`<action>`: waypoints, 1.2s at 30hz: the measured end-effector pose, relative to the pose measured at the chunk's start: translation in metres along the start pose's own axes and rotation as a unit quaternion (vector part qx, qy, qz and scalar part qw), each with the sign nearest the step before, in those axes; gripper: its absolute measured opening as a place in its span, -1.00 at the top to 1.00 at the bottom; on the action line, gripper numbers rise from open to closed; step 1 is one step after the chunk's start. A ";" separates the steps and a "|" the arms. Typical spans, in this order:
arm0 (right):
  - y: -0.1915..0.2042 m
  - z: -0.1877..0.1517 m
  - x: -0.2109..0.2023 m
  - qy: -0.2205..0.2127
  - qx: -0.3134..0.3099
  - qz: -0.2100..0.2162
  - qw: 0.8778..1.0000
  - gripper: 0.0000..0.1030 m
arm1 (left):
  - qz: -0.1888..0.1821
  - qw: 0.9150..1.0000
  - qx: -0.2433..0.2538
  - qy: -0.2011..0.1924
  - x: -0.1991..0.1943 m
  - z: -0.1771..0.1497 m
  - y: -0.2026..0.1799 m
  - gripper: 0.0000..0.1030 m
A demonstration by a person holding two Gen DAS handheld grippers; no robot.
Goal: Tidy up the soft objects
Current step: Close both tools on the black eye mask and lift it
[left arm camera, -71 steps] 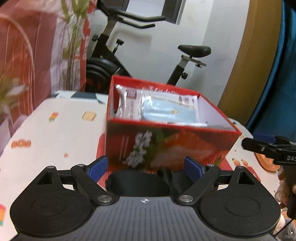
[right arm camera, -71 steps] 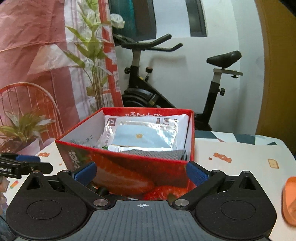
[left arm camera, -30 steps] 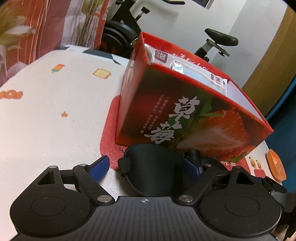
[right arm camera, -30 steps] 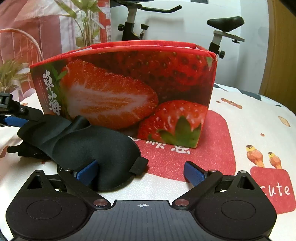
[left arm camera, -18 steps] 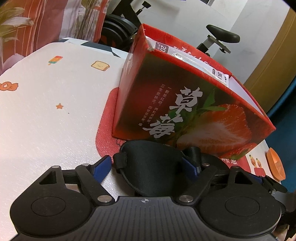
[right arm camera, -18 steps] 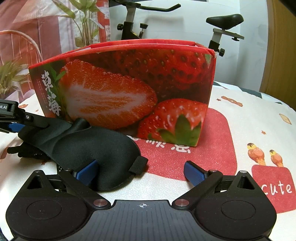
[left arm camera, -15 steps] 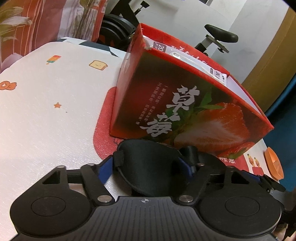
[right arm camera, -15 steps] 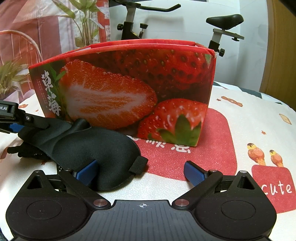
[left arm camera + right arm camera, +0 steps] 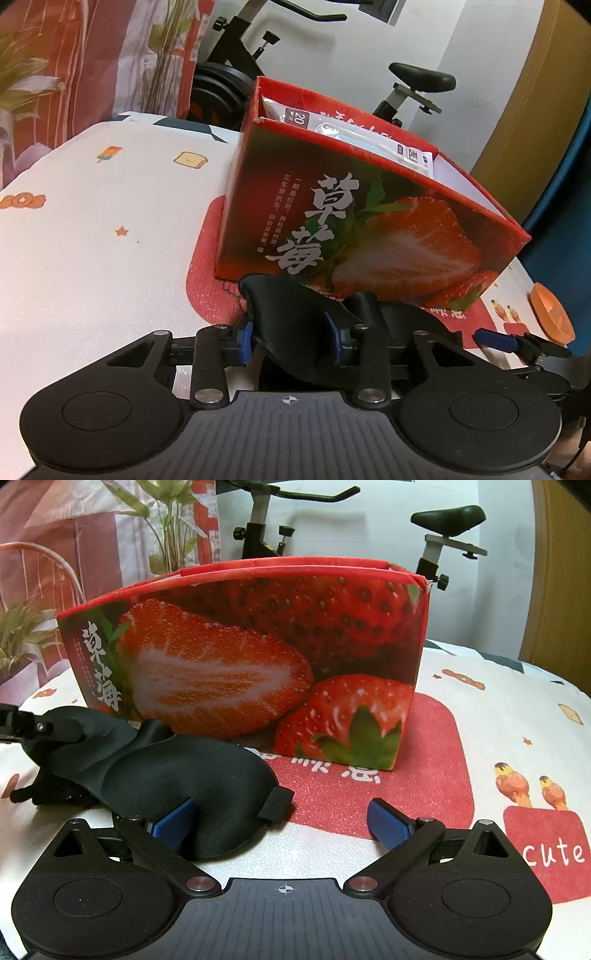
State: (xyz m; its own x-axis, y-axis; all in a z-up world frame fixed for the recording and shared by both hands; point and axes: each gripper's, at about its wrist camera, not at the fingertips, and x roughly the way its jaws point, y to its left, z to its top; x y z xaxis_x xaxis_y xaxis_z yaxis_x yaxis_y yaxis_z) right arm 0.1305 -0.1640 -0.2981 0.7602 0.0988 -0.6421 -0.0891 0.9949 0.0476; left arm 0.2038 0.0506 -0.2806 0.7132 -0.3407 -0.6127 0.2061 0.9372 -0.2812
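Left hand-held gripper [image 9: 290,341]: fingers clenched on one end of the black eye mask [image 9: 295,325], blue pads pressing it from both sides. The mask lies on the tabletop [image 9: 92,240] right in front of this hand-held gripper, its far edge close against the foot of the red strawberry box [image 9: 369,229].

Right hand-held gripper [image 9: 284,821]: released, fingers spread wide. The mask's other end [image 9: 192,786] sits over its left finger [image 9: 173,823] (draped on the pad, not pinched). Right finger has bare tabletop ahead of it. The strap tab points into the gap between the fingers.

Box [image 9: 258,657] stands upright on the red patch of the printed cover, straight ahead of the right hand-held gripper and just beyond the mask. From the left wrist view the box is open-topped, with flat packets [image 9: 354,136] inside (upper edges showing above the near wall).

Left hand-held gripper's tip shows at the far left of the right view [image 9: 22,725], touching the mask. Orange dish [image 9: 552,314] sits far right of the left hand-held gripper, well apart from the box.
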 end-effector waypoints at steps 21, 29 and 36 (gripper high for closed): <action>-0.012 0.017 0.001 0.019 0.068 0.093 0.993 -0.41 | 0.017 0.998 0.045 -0.039 -0.018 -0.020 -0.010 0.33; -0.007 0.022 0.006 0.026 0.098 0.116 0.988 -0.37 | 0.017 0.999 0.038 -0.029 -0.014 -0.022 -0.006 0.33; -0.005 0.026 -0.011 -0.012 0.080 0.108 0.991 0.16 | 0.022 0.999 0.030 -0.021 -0.010 -0.024 -0.003 0.33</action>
State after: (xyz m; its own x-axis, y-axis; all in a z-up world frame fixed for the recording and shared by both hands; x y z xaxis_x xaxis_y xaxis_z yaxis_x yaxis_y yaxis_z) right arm 0.1391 -0.1699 -0.2712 0.7496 0.3090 -0.5853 -0.1501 0.9407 0.3044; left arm 0.1800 0.0495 -0.2911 0.7491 -0.2969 -0.5922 0.2134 0.9545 -0.2085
